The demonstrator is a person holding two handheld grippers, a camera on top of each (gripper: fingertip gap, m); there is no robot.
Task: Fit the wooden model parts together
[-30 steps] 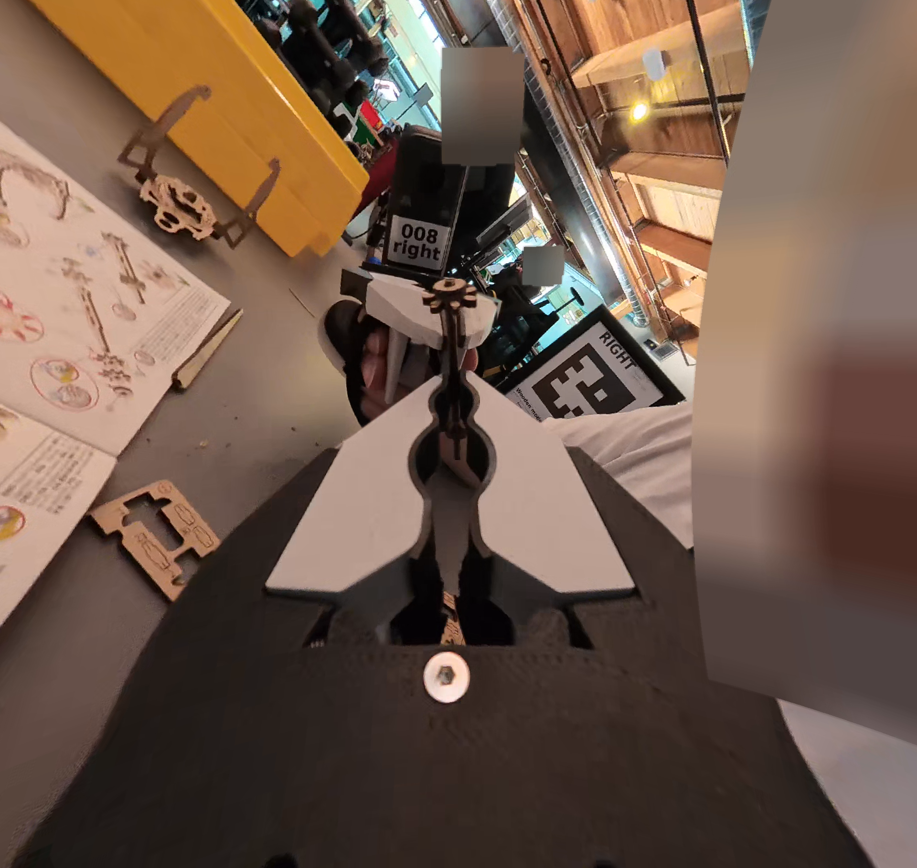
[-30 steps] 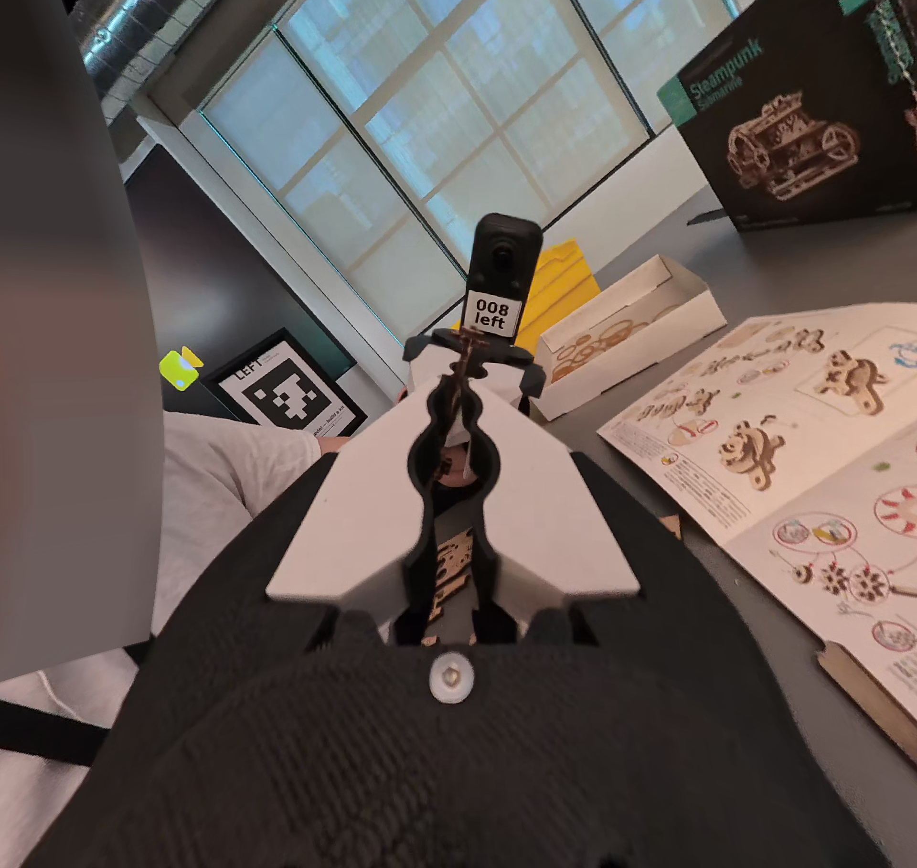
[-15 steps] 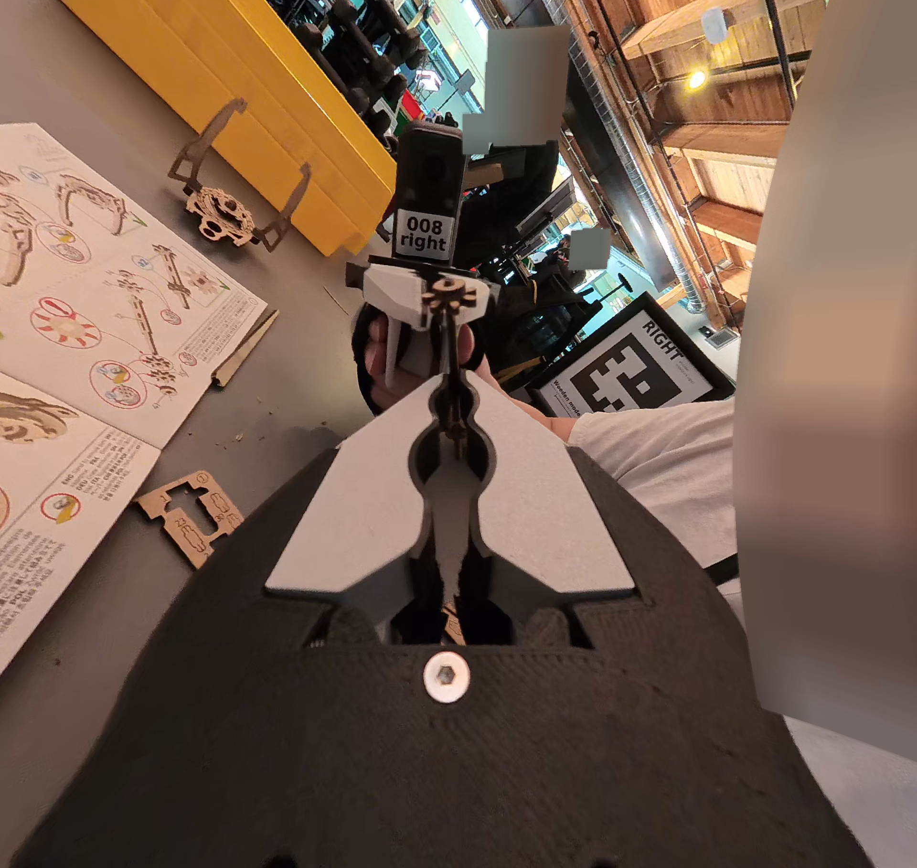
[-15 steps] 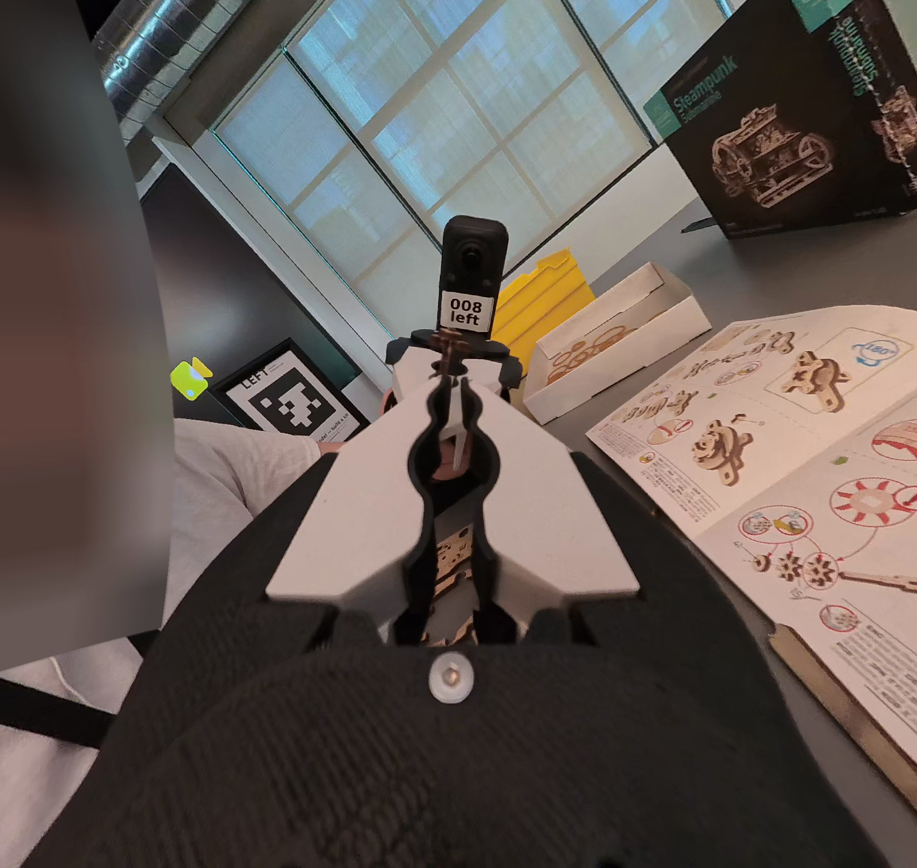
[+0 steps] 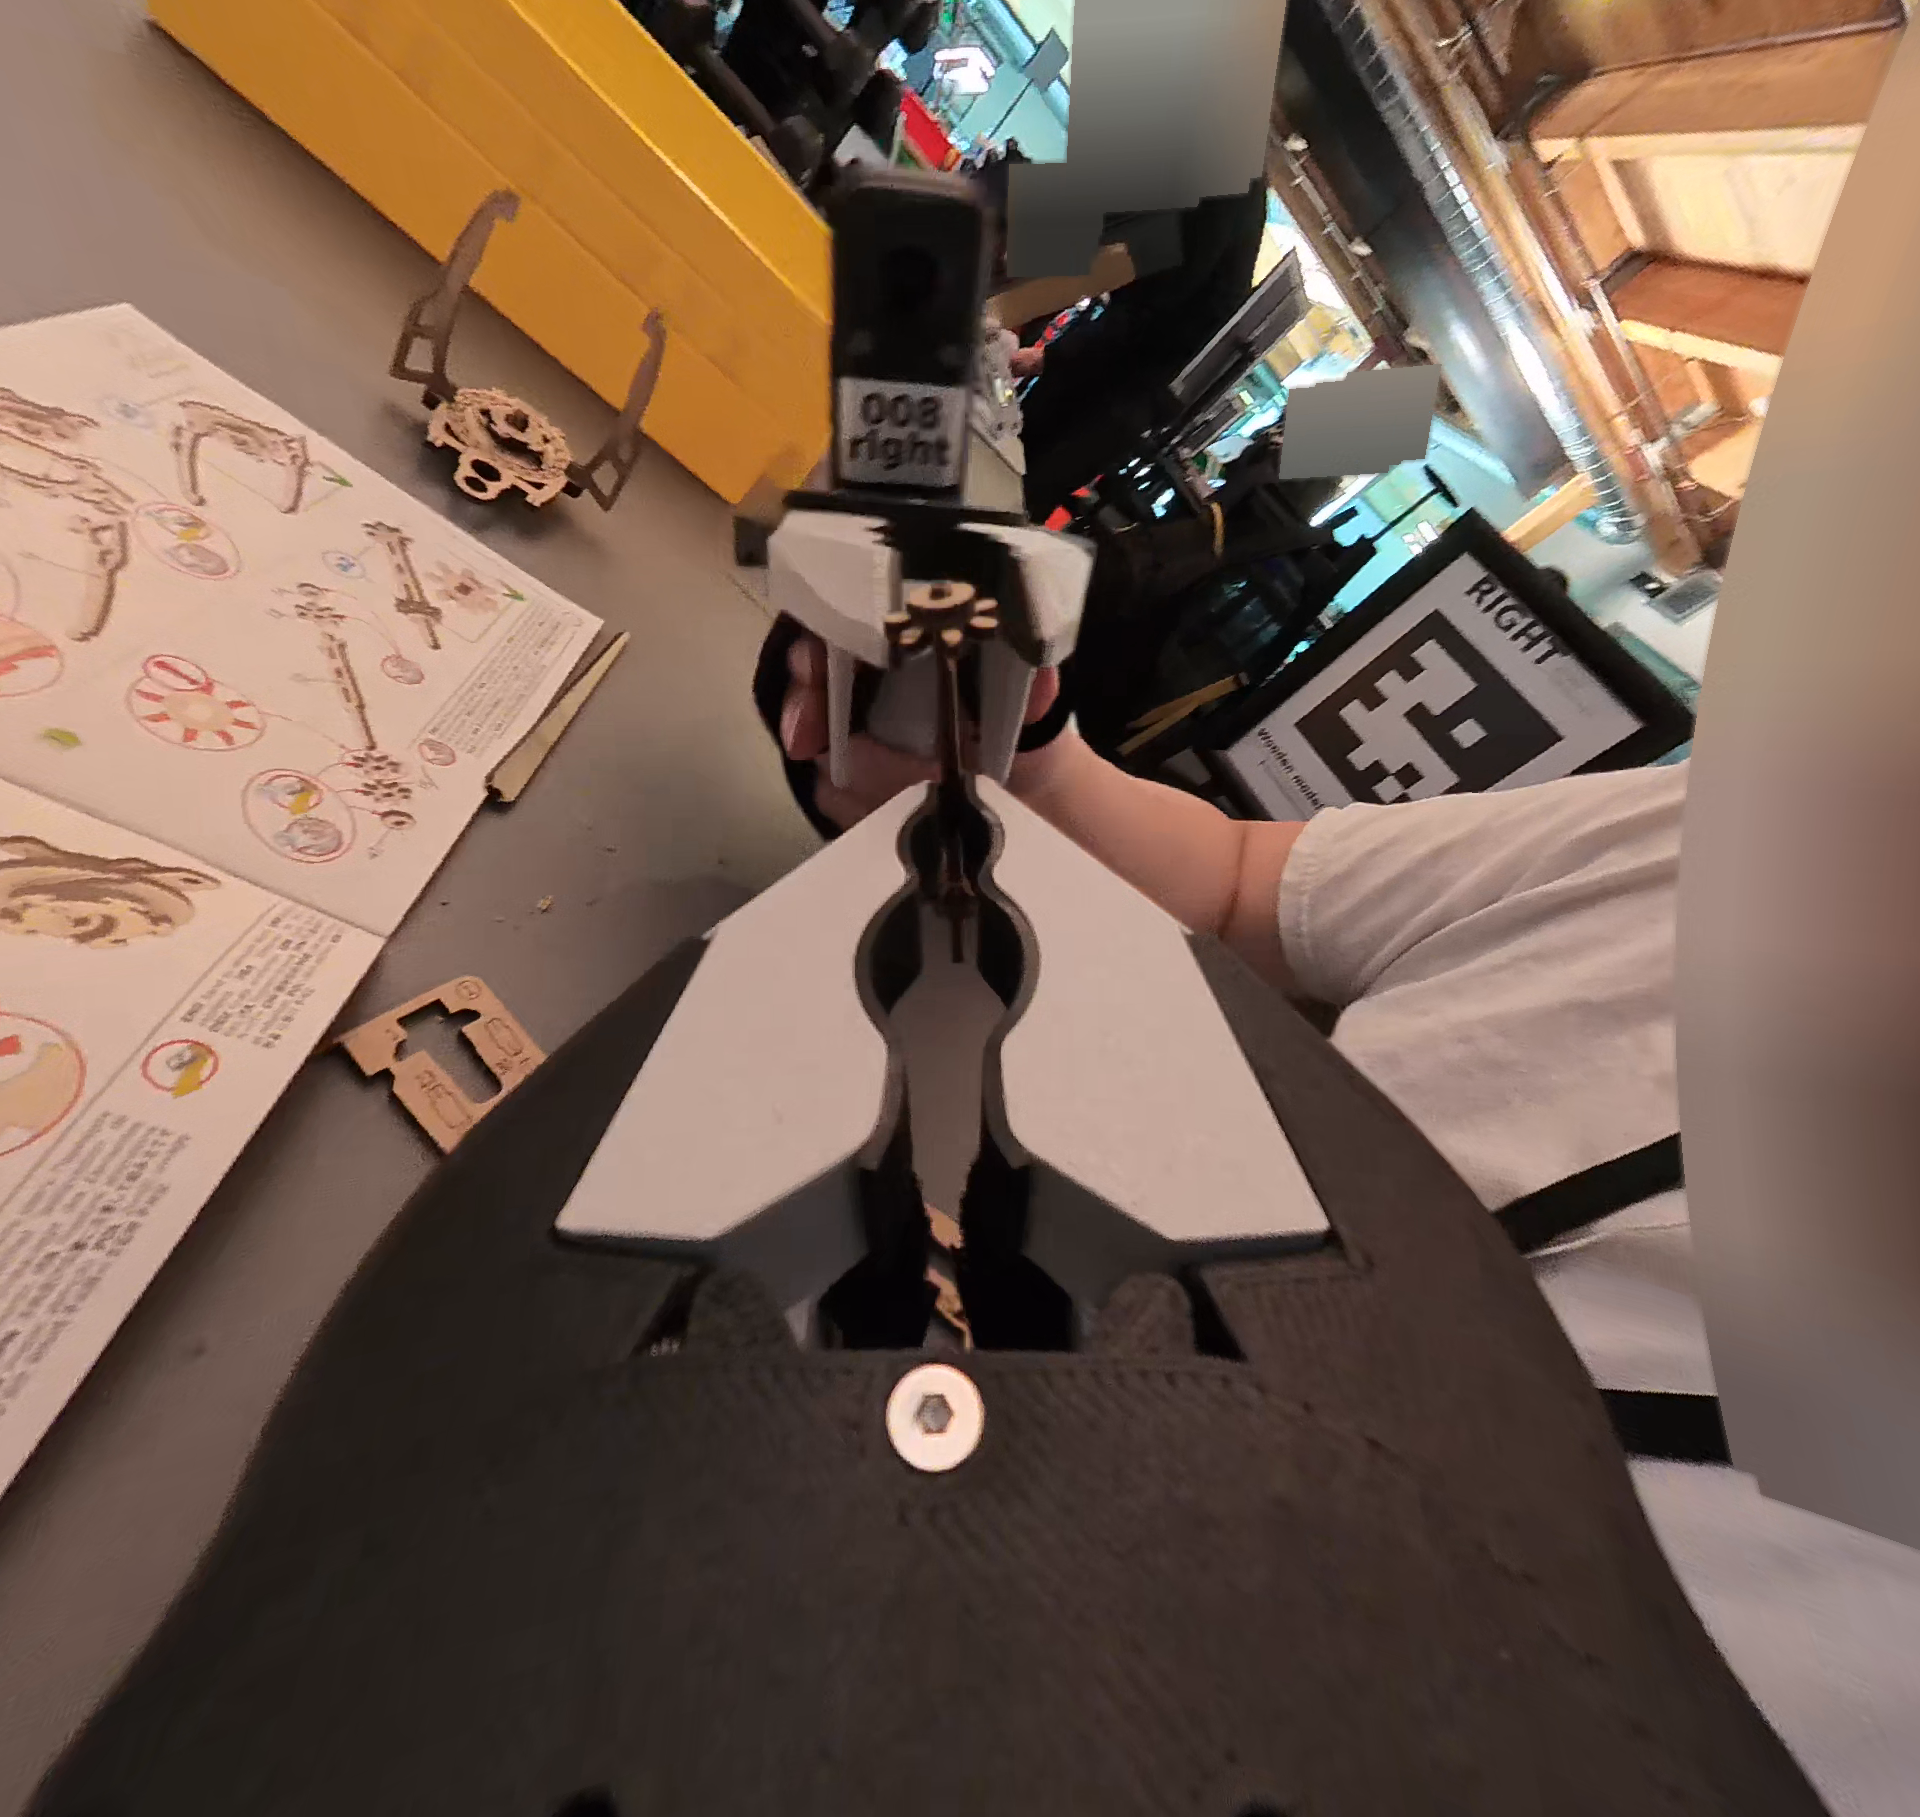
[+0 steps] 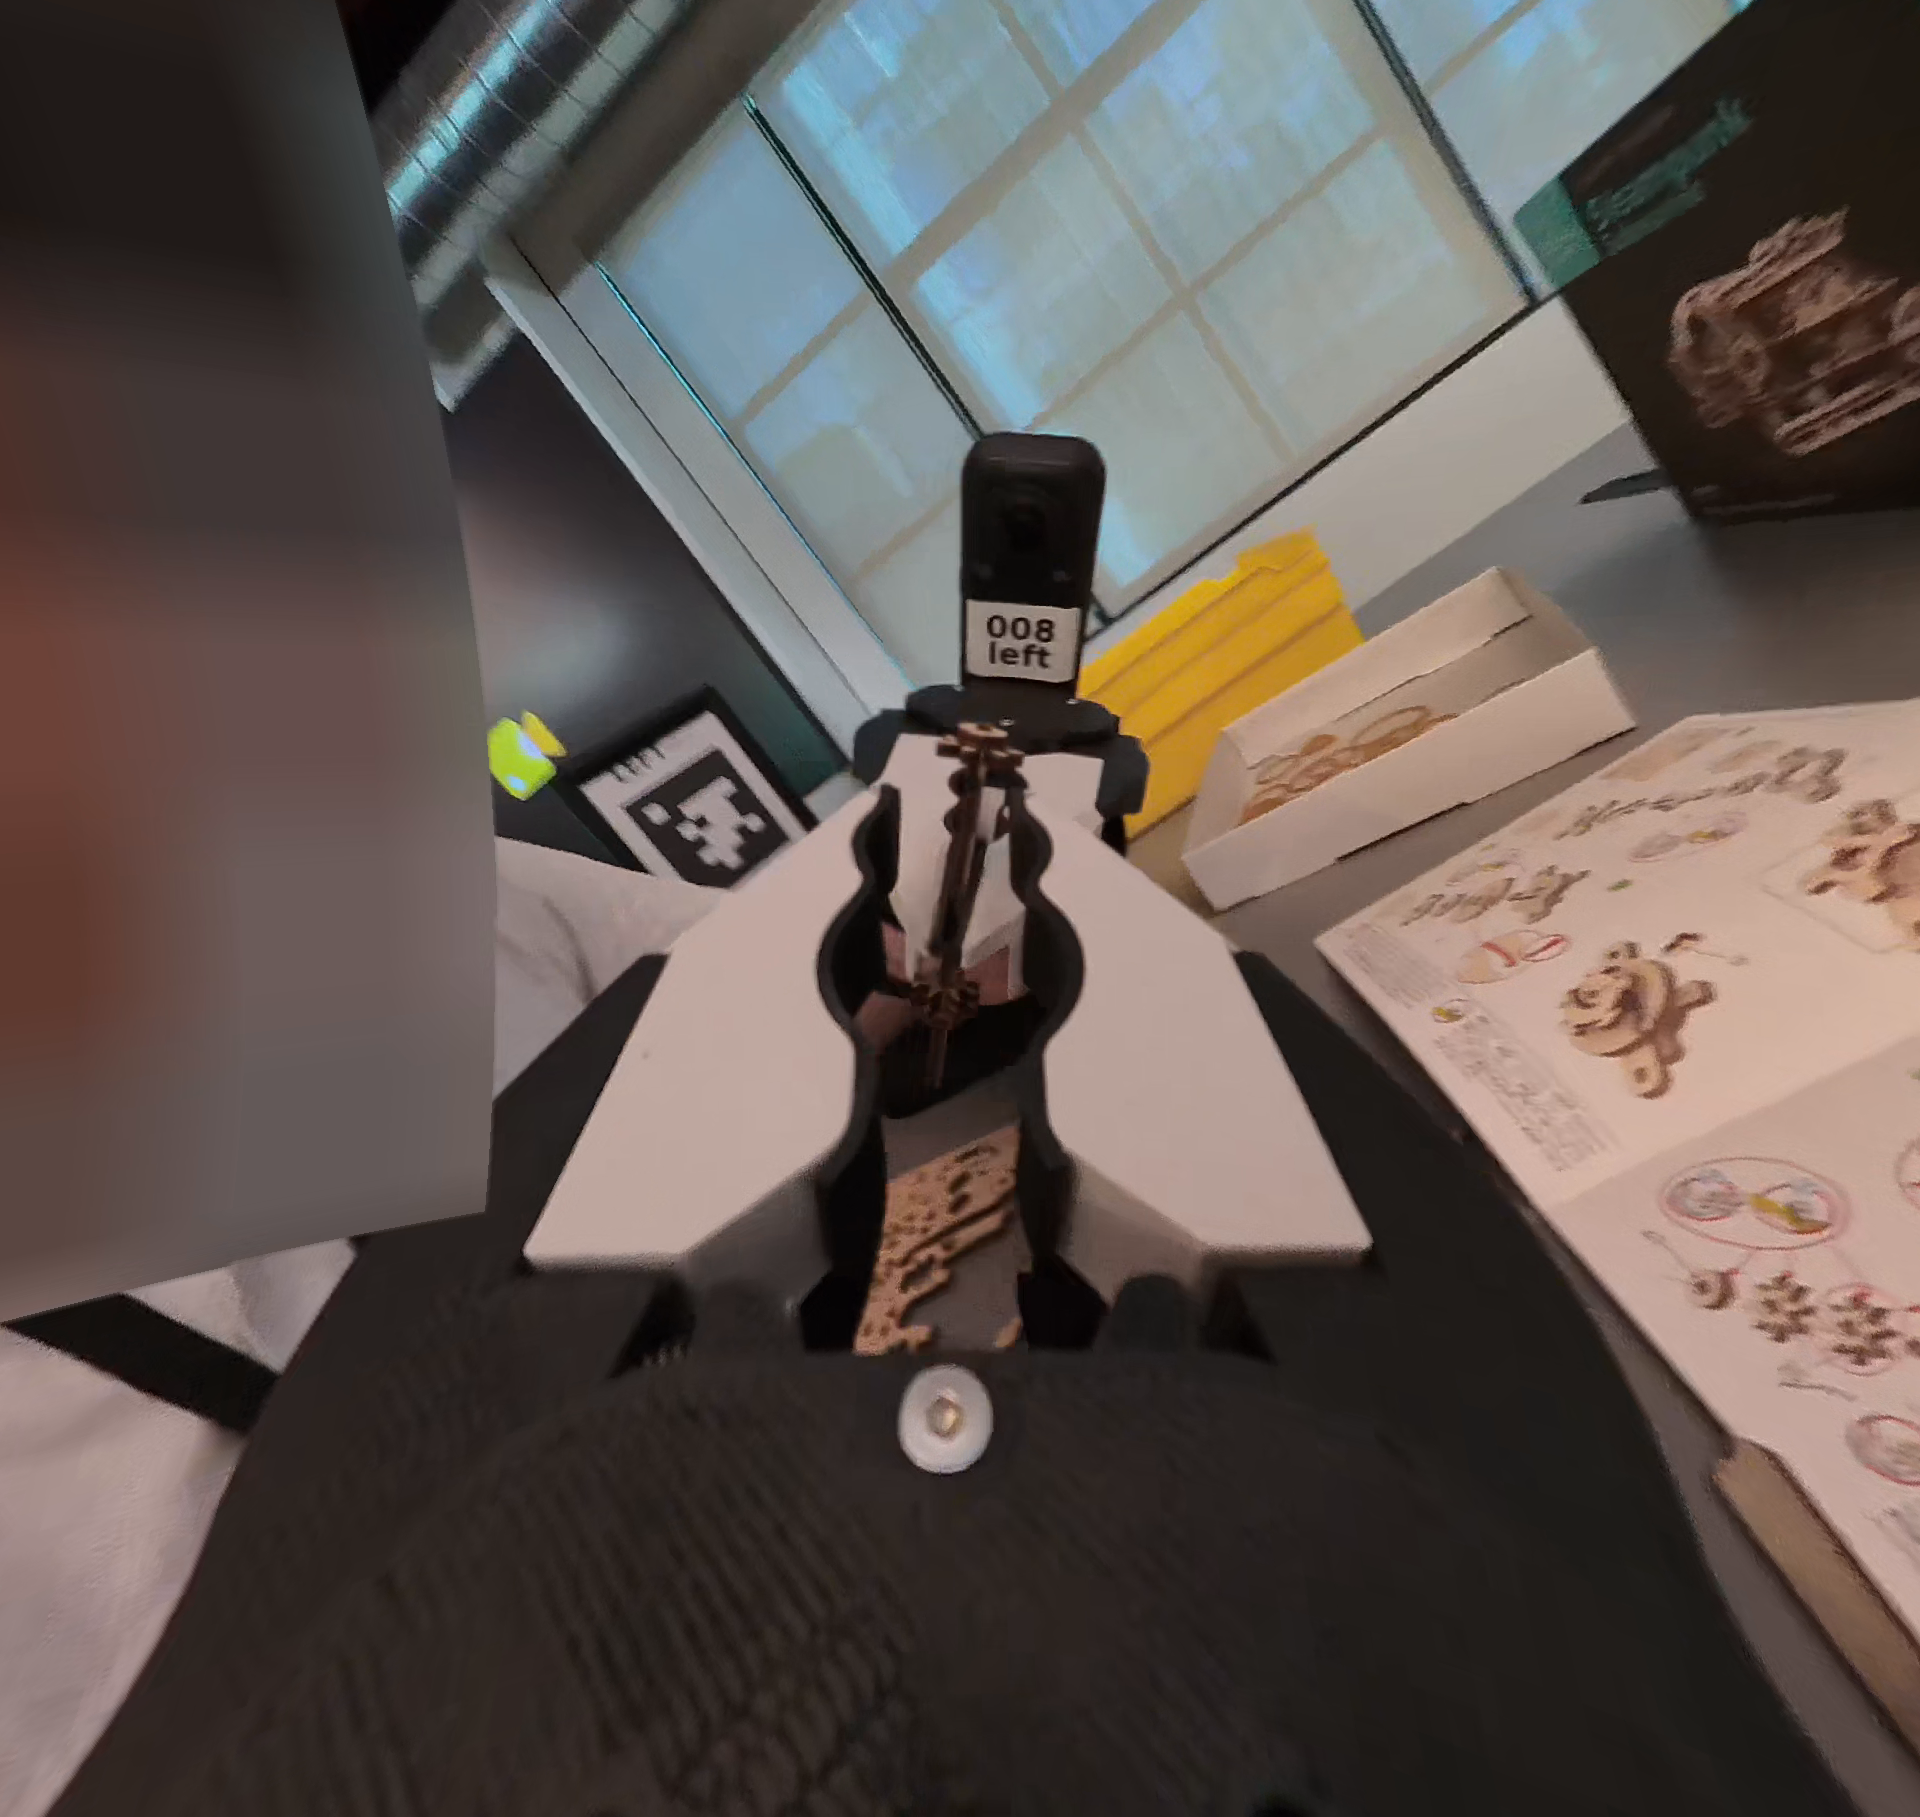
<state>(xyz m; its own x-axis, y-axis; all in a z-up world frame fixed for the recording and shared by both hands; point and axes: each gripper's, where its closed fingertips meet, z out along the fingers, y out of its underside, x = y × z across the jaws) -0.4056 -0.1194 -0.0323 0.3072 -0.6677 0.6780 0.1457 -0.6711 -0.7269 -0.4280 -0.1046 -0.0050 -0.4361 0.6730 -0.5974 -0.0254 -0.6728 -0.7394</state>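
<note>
A thin wooden shaft [image 5: 948, 728] with a small gear [image 5: 940, 624] at its far end runs between the two grippers, which face each other above the table. My left gripper [image 5: 951, 799] is shut on the near end of the shaft. My right gripper [image 6: 951, 817] is open. Its fingers [image 6: 727, 1040] stand apart on either side of the shaft [image 6: 961, 863], and a gear [image 6: 940, 1000] on it sits in their round recess without being clamped. A fretted wooden piece [image 6: 940, 1237] shows through the gap behind the right fingers.
An open instruction booklet [image 5: 208, 687] lies on the grey table [image 5: 644, 832], also in the right wrist view [image 6: 1621, 998]. Near it are a part-built wooden assembly [image 5: 509, 437], a yellow bin [image 5: 499, 105], a wooden offcut [image 5: 442, 1061], a white parts box [image 6: 1403, 728] and a dark kit box [image 6: 1766, 313].
The right gripper's fingers have spread apart and let go of the shaft, which they were shut on before. The left gripper still holds it. Both views have tilted slightly.
</note>
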